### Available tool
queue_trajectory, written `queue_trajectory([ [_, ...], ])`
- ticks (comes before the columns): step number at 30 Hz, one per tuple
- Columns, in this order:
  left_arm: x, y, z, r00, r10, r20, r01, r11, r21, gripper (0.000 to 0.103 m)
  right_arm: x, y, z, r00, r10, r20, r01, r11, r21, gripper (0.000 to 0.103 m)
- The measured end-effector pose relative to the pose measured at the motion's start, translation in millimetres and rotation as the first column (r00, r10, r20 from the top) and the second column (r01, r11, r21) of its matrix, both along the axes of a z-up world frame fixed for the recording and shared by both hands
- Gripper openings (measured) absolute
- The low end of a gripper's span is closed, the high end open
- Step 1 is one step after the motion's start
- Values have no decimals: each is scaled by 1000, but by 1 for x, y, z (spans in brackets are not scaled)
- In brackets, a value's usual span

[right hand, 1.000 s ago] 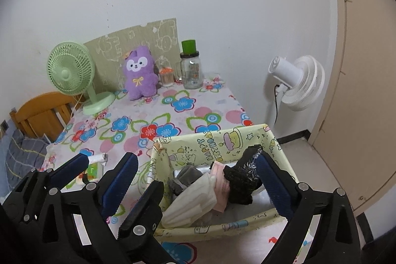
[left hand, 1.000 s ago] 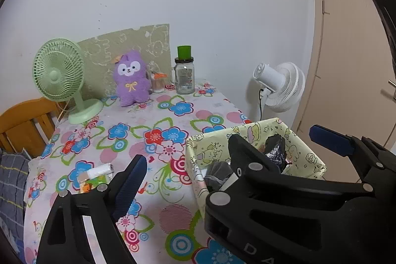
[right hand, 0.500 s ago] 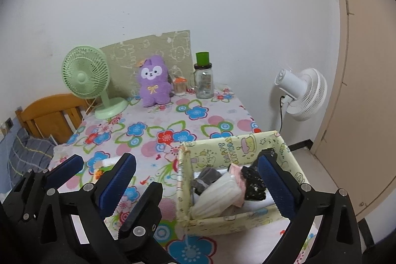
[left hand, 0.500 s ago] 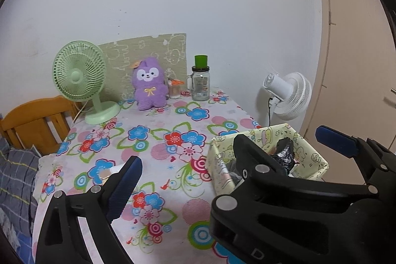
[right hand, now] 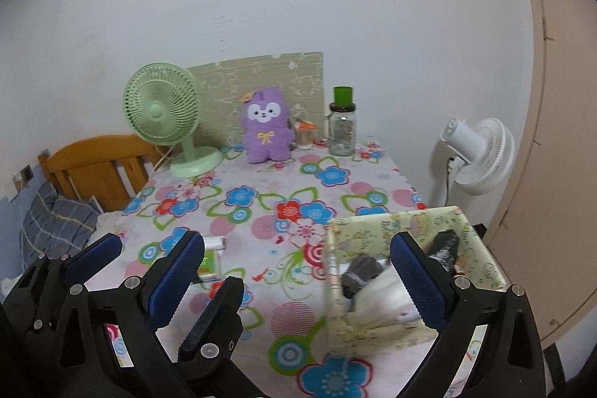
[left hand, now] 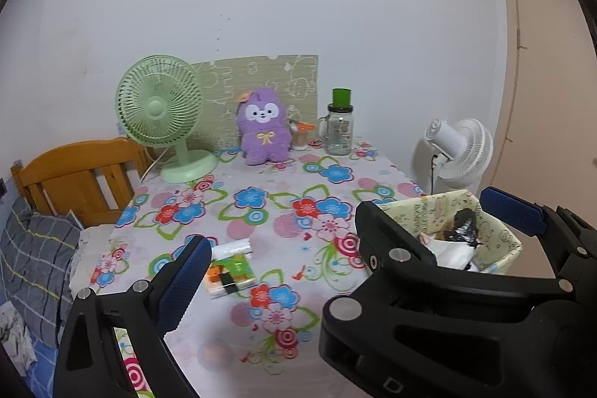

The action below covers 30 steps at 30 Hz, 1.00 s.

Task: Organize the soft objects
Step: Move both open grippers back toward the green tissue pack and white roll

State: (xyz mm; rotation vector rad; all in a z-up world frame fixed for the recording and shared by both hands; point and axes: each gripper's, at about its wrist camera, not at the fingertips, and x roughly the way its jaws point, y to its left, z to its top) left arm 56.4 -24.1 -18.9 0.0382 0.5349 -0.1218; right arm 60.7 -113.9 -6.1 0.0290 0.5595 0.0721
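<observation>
**Both grippers drawn back from the filled box**

We find the left gripper [left hand: 339,241] spread wide with nothing between its pads, its jaws having just been opening. The right gripper [right hand: 298,271] also gapes empty. The fabric box [right hand: 395,222] sits at four o'clock on the table [right hand: 261,181], holding the soft items [right hand: 363,273]. Both views now show more tabletop than a second ago, so we judge the deposit done.
</observation>
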Motion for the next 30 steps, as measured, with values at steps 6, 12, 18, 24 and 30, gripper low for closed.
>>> queue_trajectory([
  [6, 6, 20, -3, 1000, 20, -3, -20, 1000, 0, 100, 7, 21, -4, 1000, 19, -5, -19, 1000, 0, 101],
  [12, 16, 43, -14, 998, 52, -29, -52, 998, -20, 100, 20, 44, -14, 998, 60, -24, -60, 998, -2, 101],
  [18, 30, 61, -31, 994, 77, -73, -79, 996, -30, 101, 36, 59, -31, 994, 91, -59, -91, 996, 6, 101],
  [24, 44, 73, -49, 988, 94, -122, -99, 994, -37, 101, 54, 72, -50, 991, 105, -79, -106, 994, -3, 101],
  [30, 60, 81, -64, 982, 105, -159, -113, 993, -42, 101, 69, 78, -64, 989, 105, -108, -106, 994, 0, 101],
])
